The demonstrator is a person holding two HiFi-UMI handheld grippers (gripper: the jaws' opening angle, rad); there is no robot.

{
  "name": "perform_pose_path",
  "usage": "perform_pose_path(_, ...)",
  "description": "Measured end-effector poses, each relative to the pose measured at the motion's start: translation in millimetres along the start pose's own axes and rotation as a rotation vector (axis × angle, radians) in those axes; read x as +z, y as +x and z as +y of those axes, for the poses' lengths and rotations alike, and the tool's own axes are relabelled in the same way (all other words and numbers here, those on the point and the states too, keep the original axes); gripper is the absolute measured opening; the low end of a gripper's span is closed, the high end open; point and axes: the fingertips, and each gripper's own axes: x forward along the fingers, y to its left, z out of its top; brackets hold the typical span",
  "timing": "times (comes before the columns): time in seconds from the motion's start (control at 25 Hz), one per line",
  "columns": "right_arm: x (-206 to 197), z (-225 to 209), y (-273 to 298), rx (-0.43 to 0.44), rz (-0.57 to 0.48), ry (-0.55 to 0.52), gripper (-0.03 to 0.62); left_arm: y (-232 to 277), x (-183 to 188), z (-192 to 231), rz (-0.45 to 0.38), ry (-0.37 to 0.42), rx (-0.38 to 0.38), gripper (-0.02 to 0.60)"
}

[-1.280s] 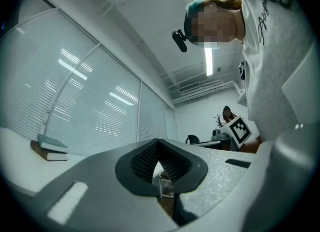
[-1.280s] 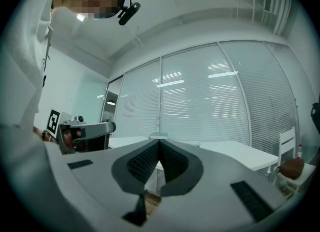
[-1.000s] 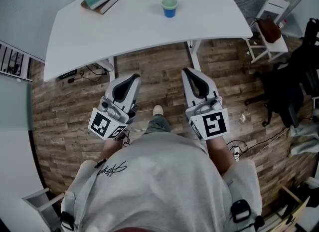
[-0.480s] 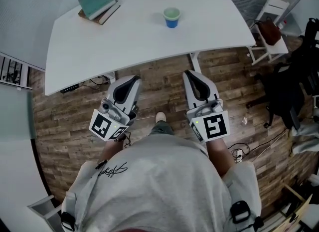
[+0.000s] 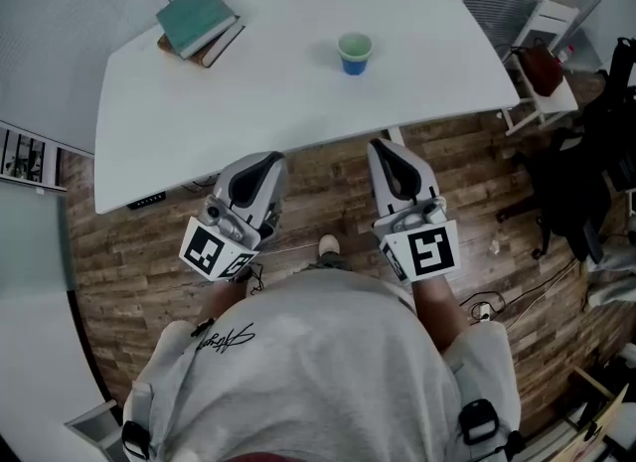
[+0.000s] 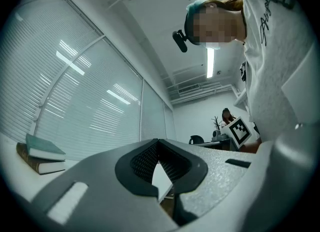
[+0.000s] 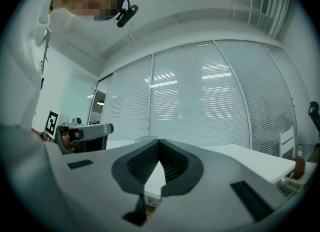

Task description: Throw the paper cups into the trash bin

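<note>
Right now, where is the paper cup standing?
In the head view, the paper cup stands on the white table, right of its middle, apart from the stacked books at left.

White tabletop (image 5: pixel 278 92), curved front edge, standing over brown wood-plank floor (image 5: pixel 129 241).

On tabletop:
- blue paper cup (image 5: pixel 354 54), pale green inside, upright, right of centre, nothing touching it
- stack of two books (image 5: pixel 199 21) near far-left corner, teal hardcover on top, brown one beneath, well apart from cup

On floor, right side:
- small white scrap (image 5: pixel 496 247), possibly crumpled paper, too small to tell
- white power strip (image 5: pixel 484 303) with cable
- base of black office chair (image 5: pixel 556 202)
- white side stand (image 5: pixel 542 92) beside table's right end
</note>
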Motion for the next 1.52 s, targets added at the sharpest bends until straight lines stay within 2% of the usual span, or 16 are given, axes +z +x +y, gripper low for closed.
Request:
perform_pose_path(0.56,-10.0,-11.6,39.8,-0.068,0.008,0.004,0.011,16.3,-14.0,44.2,0.005,-0.032,-0.059,0.005)
perform_pose_path(0.88,-8.8,-23.6,44.4,-0.077,0.019,0.005,0.011,31.2,-20.9,48.0,0.01,-0.055,-0.07,0.003)
perform_pose_path(1.08,-8.8,-33.9,49.6,-0.061,0.025,0.0,0.011,38.2,-20.0,51.1,0.009,-0.053,-0.054,0.005)
perform_pose_path(1.28,-12.2,-49.7,53.1,-0.045,0.03,0.019,0.011,40.0,-18.8,55.5,0.01,-0.044,-0.002,0.005)
perform_pose_path(1.52,-25.0,-55.9,64.4,0.001,0.072,0.037,0.012,44.6,-16.8,57.1,0.004,-0.031,0.025,0.005)
